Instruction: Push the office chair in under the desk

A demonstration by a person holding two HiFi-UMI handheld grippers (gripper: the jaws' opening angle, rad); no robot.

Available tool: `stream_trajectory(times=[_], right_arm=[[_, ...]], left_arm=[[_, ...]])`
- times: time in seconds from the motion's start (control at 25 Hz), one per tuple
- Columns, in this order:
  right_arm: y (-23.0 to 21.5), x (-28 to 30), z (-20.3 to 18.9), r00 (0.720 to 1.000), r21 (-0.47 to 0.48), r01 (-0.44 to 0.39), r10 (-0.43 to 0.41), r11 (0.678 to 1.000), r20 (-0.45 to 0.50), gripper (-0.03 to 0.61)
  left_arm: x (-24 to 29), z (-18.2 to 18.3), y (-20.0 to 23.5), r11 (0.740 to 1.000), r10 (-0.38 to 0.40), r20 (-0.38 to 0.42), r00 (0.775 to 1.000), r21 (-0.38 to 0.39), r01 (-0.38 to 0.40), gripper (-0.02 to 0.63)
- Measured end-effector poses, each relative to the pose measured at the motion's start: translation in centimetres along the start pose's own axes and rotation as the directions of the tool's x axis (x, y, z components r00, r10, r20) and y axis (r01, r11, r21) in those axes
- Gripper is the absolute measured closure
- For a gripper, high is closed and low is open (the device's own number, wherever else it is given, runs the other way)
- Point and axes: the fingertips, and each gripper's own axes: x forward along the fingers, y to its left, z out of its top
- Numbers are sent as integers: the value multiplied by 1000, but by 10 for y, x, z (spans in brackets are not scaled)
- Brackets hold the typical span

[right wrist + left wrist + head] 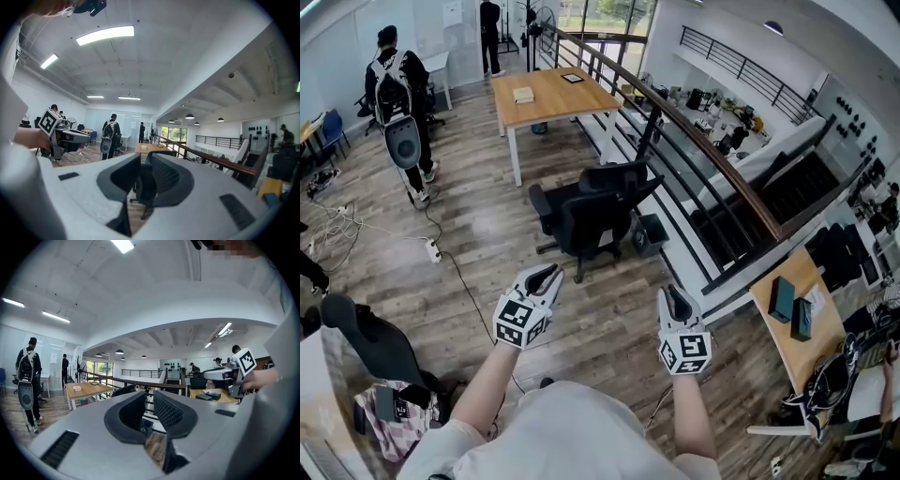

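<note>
The black office chair (595, 220) stands out on the wooden floor, apart from the wooden desk (548, 94) behind it. Both grippers hover in the air short of the chair, pointing towards it. My left gripper (547, 274) is open by a narrow gap with nothing between its jaws. My right gripper (672, 293) is likewise open a little and empty. In the right gripper view the chair (140, 185) shows through the gap of the right gripper (142, 171), with the desk (150, 147) beyond. In the left gripper view the left gripper (150, 405) points past the desk (86, 389).
A railing (703, 159) runs along the right of the chair, with a small black bin (652, 234) at its foot. A person with a backpack (398, 103) stands at the back left. A power strip and cables (434, 250) lie on the floor. Another desk (797, 314) is at right.
</note>
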Motion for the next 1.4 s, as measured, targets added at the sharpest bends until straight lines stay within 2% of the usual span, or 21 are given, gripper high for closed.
stream_trajectory(times=[0.16,0.32,0.48,1.4], right_arm=[[5,1,-1,1000,30,-11,12,999,-1,491],[7,3,-3,1000,46,-9,9,999,-7,457],[11,5,-5,1000,46,-3,4,999,-15,426],[42,14,-17,995,37,78,-75,996,-71,426]], left_arm=[[-4,-3,4,999,-6,-4,1000,-35,6,543],[-4,-6,9,999,1,-11,1000,-32,-1,489],[-5,-8,11,999,-10,-13,1000,-34,9,474],[-12,-33,41,994,-100,-68,993,-43,97,460]])
